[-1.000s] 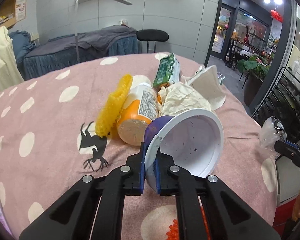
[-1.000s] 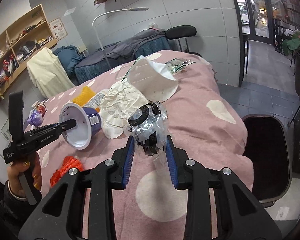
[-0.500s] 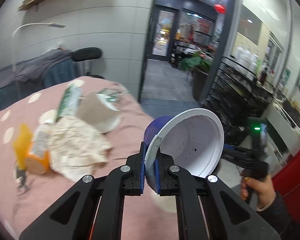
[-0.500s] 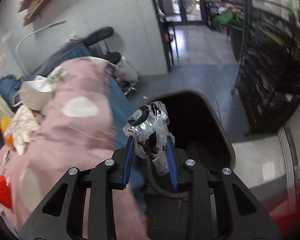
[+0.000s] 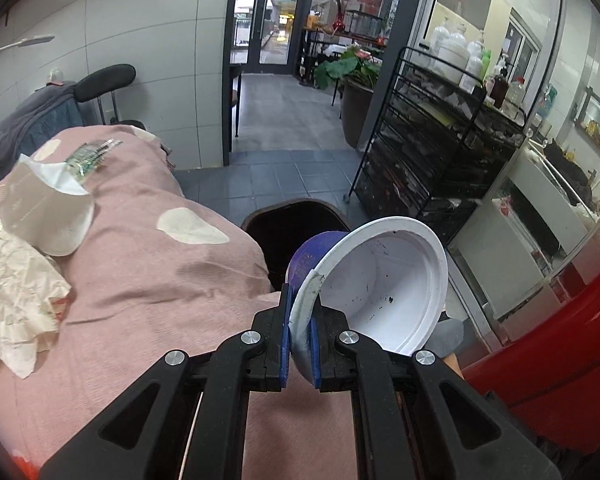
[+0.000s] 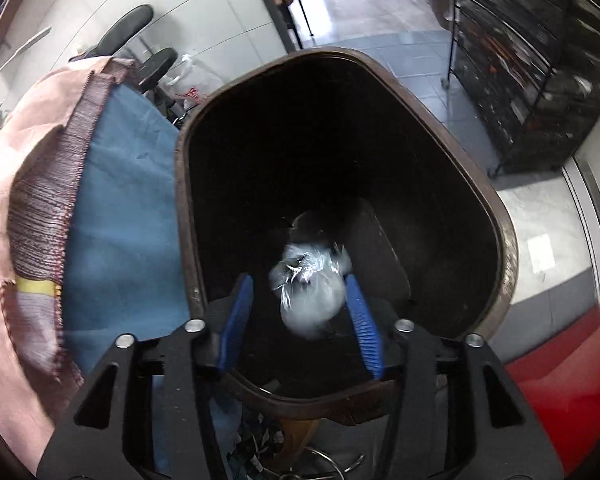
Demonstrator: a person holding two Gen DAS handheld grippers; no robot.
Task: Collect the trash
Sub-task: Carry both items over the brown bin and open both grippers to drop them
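My left gripper (image 5: pixel 300 320) is shut on the rim of a purple cup with a white inside (image 5: pixel 384 280), held tilted at the edge of the pink bed. Beyond it the dark trash bin (image 5: pixel 295 216) stands on the floor. In the right wrist view my right gripper (image 6: pixel 297 284) points down into the bin's opening, past the rim (image 6: pixel 324 51). Its jaws are opening. A crumpled clear plastic bag (image 6: pixel 312 296), blurred, sits loose between the blue pads (image 6: pixel 237 316), clear of the left one.
On the pink dotted bedcover (image 5: pixel 147 280) lie crumpled paper (image 5: pixel 15 292), a tipped paper cup (image 5: pixel 47 208) and a green wrapper (image 5: pixel 87 156). A black wire rack (image 5: pixel 440 152) stands right of the bin. A red surface (image 5: pixel 560 360) lies at the near right. A blue sheet (image 6: pixel 127 208) hangs beside the bin.
Both grippers swung from the bed toward the bin. The right one dropped over the opening and its jaws spread, freeing the plastic bag. The left still grips the cup.
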